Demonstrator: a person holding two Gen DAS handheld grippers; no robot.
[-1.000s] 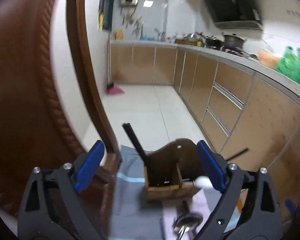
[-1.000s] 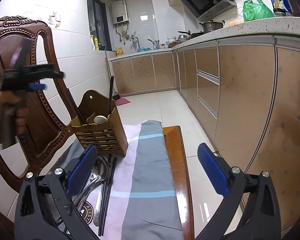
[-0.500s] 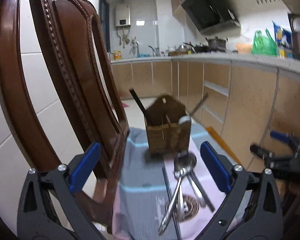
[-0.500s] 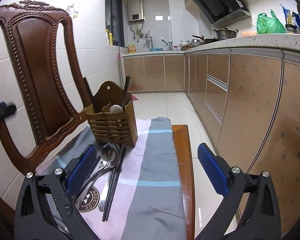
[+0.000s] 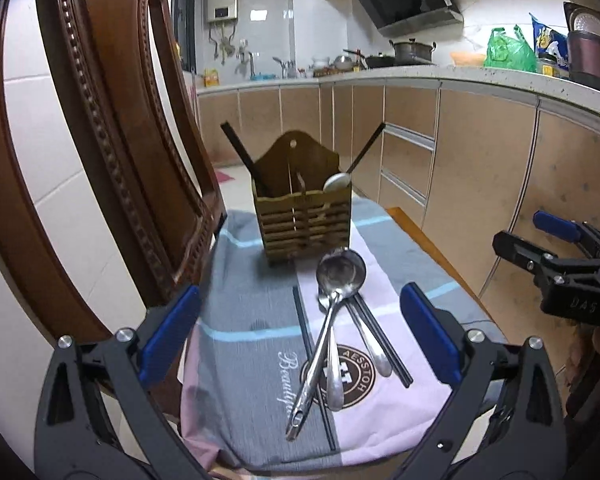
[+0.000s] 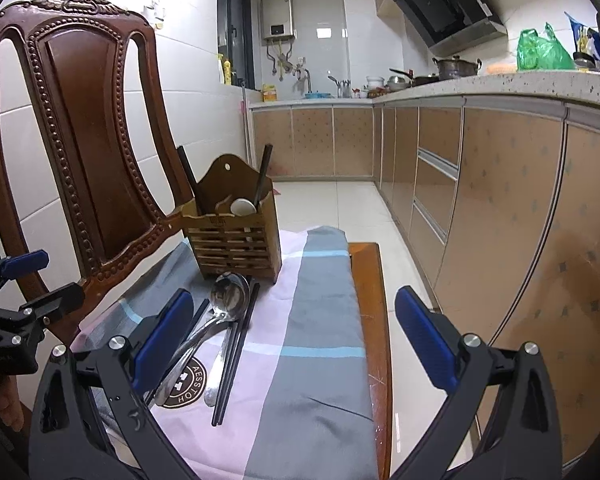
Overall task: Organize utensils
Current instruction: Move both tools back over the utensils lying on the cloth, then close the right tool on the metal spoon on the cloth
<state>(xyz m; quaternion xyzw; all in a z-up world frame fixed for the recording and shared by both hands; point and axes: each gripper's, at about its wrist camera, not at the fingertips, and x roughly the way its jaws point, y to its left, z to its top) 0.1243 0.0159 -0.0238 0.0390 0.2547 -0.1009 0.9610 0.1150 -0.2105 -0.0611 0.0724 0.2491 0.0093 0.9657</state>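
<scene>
A wooden utensil holder (image 5: pixel 305 216) stands on a grey and pink cloth (image 5: pixel 260 344); it also shows in the right wrist view (image 6: pixel 236 236). It holds black chopsticks and a white spoon (image 5: pixel 335 182). Metal spoons (image 5: pixel 332 304) and loose black chopsticks (image 5: pixel 380 336) lie on the cloth in front of it, also in the right wrist view (image 6: pixel 216 320). My left gripper (image 5: pixel 300 332) is open and empty, just short of the spoons. My right gripper (image 6: pixel 288 336) is open and empty over the cloth's right side; it appears at the left view's right edge (image 5: pixel 556 248).
A carved wooden chair back (image 6: pixel 84 140) rises on the left, close to the holder. The wooden seat edge (image 6: pixel 372 312) shows right of the cloth. Kitchen cabinets (image 6: pixel 500 208) and tiled floor (image 6: pixel 340 204) lie beyond and to the right.
My left gripper has swung from high near the chair back down to face the holder and spoons. My right gripper has shifted slightly closer. Both stay open.
</scene>
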